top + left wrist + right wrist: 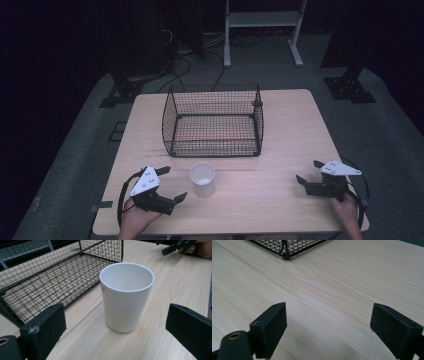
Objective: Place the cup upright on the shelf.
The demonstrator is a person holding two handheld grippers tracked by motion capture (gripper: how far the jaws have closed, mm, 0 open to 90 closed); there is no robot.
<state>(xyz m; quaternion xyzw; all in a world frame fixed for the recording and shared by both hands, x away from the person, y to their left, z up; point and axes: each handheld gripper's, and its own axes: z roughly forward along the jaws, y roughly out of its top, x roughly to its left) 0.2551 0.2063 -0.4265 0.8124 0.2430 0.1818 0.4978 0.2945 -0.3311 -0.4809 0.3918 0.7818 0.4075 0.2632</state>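
Note:
A white cup (203,179) stands upright on the wooden table (280,200), just in front of a black wire basket (213,121). My left gripper (172,184) is open at the front left, its jaws pointing at the cup from a short way off. In the left gripper view the cup (127,296) is empty and stands ahead of the spread jaws, apart from both. My right gripper (308,172) is open at the front right, over bare wood. In the right gripper view its jaws hold nothing, and a corner of the basket (287,246) lies far ahead.
The basket (50,280) is open-topped and empty, at the table's middle back. Beyond the table are dark floor, cables and a white metal stand (262,30). The other hand and its gripper (175,246) appear at the top right of the left gripper view.

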